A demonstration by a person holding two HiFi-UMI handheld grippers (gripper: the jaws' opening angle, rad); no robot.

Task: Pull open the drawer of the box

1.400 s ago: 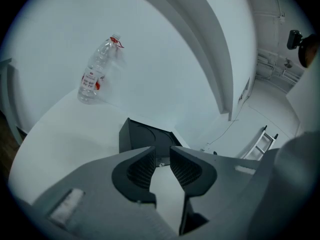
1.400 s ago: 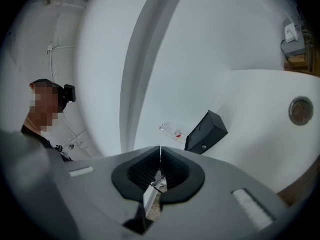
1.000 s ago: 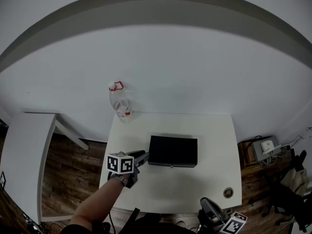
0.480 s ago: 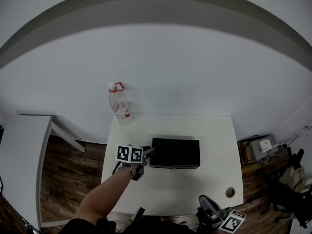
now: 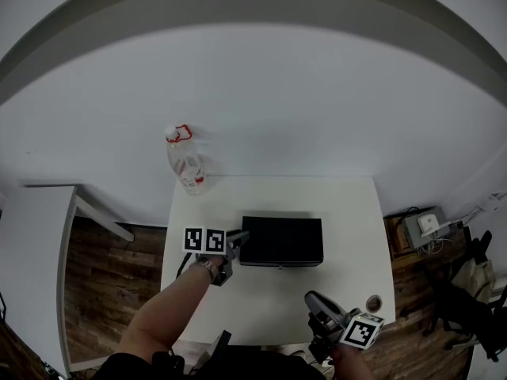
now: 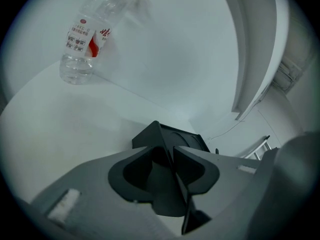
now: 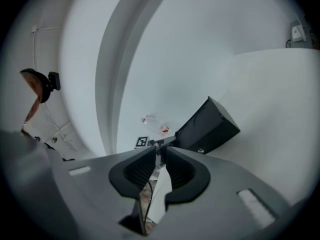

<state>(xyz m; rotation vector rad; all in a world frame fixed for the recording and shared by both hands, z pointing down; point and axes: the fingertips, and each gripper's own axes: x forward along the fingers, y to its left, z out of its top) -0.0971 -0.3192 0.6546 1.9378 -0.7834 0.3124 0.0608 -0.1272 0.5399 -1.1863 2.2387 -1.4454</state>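
Two grippers have jaws apart, both just opening. Right gripper [image 5: 315,301], nearest, holds nothing; the box [image 5: 281,241] lies at its 11 o'clock. Left gripper [image 5: 236,241] is nearer: the box's 9 o'clock end sits between its jaws, unclamped. Box: matte black, rectangular, long axis 9-to-3, on the white table [image 5: 348,212]; drawer knob [image 5: 279,267] faces 6 o'clock.

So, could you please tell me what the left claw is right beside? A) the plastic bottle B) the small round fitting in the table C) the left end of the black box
C: the left claw sits at the black box's left end, its jaws just opened wider with the box's corner between them, well apart from the bottle and round fitting.
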